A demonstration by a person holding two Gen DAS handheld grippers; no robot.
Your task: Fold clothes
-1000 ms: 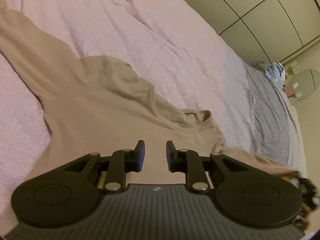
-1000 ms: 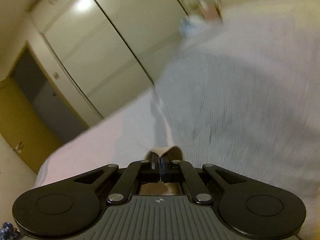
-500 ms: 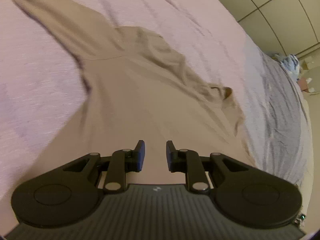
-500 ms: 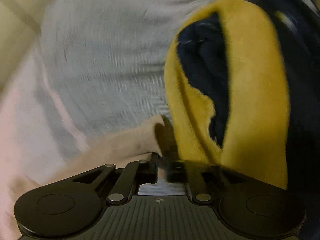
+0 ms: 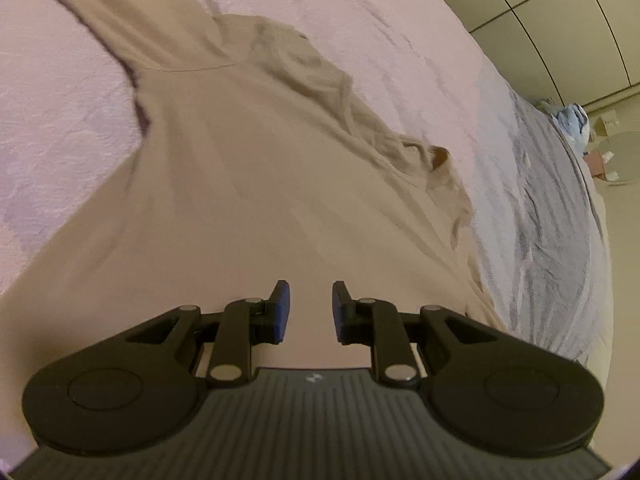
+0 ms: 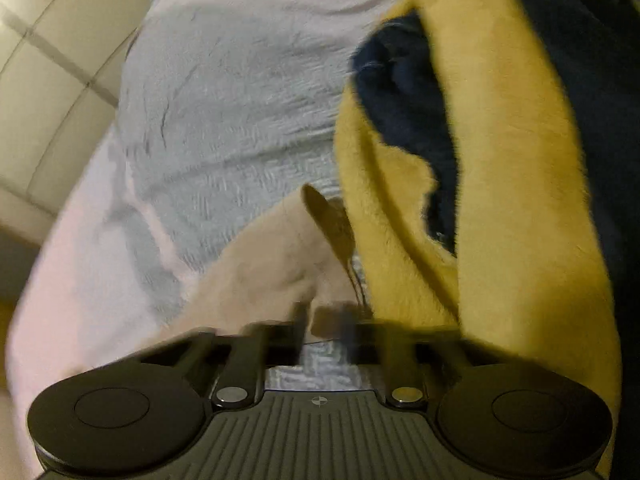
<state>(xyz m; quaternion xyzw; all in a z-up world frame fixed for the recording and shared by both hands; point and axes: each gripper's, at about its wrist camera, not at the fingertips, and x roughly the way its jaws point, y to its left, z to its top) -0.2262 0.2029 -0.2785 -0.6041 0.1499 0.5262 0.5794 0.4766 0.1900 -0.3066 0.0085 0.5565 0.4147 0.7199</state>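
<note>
Left wrist view: left gripper (image 5: 308,308) nearest, jaws released w/ a narrow gap, nothing betw. them, hanging over the lower body of the beige garment (image 5: 248,184). Garment lies spread on the bed (image 5: 60,120), on a pink cover. One sleeve runs off toward top left. Neck area is rumpled and bunched toward the right, w/ a brown patch showing at the collar. Past the garment's right edge a grey blanket (image 5: 552,220) covers the far side of the bed. Beyond that, a light blue bundle of cloth (image 5: 574,118) at the bed's far corner, then pale wardrobe doors (image 5: 560,20) top right. Right wrist view, blurred: right gripper (image 6: 323,320) jaws are smeared, closing, standing apart w/ a corner of the beige garment betw. them; pads don't look pressed on it. Grey blanket shows thru the gap under the jaws. Just right of the corner, touching it, lies a yellow and navy fleece item (image 6: 500,160). Farther out, grey blanket and pink cover, then pale panels upper left.
</note>
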